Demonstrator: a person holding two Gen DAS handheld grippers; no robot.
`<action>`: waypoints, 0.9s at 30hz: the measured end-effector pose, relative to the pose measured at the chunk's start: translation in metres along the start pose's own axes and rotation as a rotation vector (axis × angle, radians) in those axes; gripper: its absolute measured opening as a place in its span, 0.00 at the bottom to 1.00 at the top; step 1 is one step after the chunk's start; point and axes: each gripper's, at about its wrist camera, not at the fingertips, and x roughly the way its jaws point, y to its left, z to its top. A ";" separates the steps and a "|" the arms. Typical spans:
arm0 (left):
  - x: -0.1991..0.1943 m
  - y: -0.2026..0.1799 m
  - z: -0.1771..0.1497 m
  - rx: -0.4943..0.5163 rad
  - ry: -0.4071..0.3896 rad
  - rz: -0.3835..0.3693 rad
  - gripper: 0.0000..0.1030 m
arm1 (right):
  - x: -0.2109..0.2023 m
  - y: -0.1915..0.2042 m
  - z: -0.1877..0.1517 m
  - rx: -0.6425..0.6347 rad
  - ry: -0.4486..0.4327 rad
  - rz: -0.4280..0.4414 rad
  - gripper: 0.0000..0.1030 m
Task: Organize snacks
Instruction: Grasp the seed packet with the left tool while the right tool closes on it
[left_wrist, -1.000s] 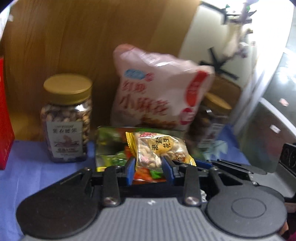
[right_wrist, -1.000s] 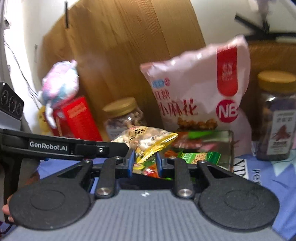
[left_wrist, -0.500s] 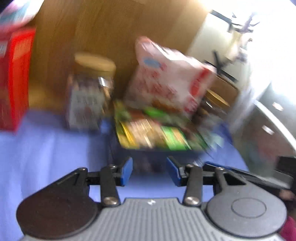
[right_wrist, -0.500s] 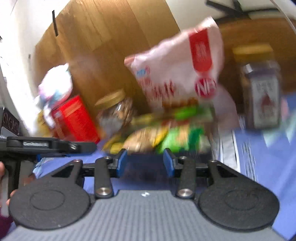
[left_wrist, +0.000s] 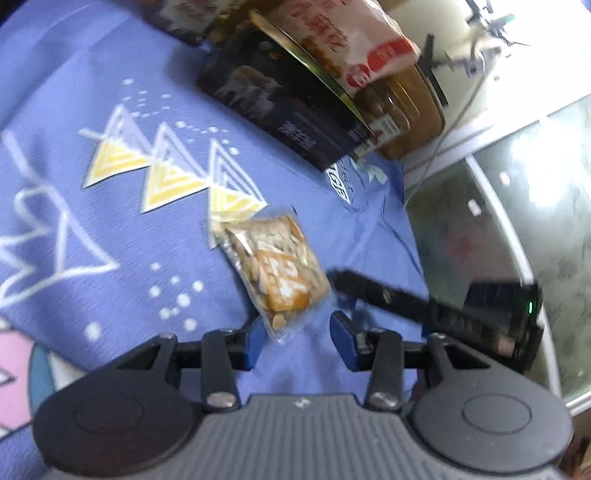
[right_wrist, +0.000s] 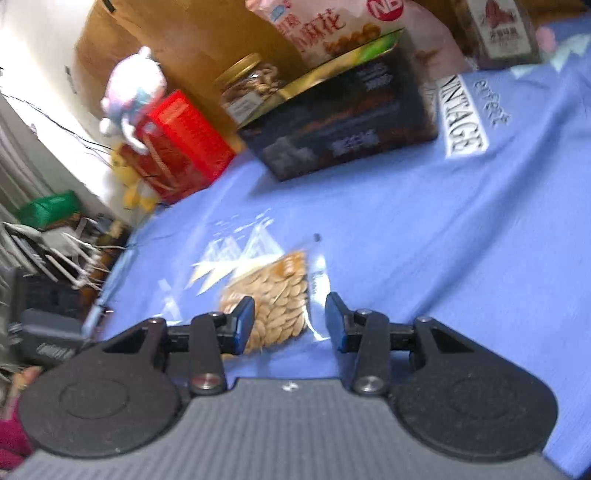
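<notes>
A clear packet of seeds (left_wrist: 275, 271) lies flat on the blue cloth, just ahead of my open left gripper (left_wrist: 297, 341). The same packet (right_wrist: 275, 295) lies between the fingertips of my open right gripper (right_wrist: 288, 319) in the right wrist view. Neither gripper holds anything. The dark snack box (left_wrist: 284, 96) with a gold rim stands further back; it also shows in the right wrist view (right_wrist: 347, 122). The right gripper's arm (left_wrist: 424, 306) shows at the right of the left wrist view.
Behind the box stand a pink snack bag (right_wrist: 325, 26), a nut jar with a gold lid (right_wrist: 247, 88) and a second jar (right_wrist: 498, 33). A red box (right_wrist: 181, 144) and a plush toy (right_wrist: 129, 92) stand at the left. The table edge (left_wrist: 413, 229) runs along the right.
Both grippers let go of the peanut packet over the box, opened, pulled back and tilted down. They now hover over a seed packet on the cloth.
</notes>
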 end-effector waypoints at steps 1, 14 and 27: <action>-0.005 0.004 -0.002 -0.012 -0.001 -0.005 0.33 | -0.002 0.002 -0.005 0.018 0.005 0.017 0.41; -0.005 0.019 0.019 -0.095 -0.031 -0.039 0.34 | -0.015 0.021 -0.046 0.123 -0.041 0.112 0.35; 0.014 0.025 0.038 -0.118 -0.019 -0.076 0.34 | -0.019 -0.028 -0.026 0.313 -0.106 0.027 0.37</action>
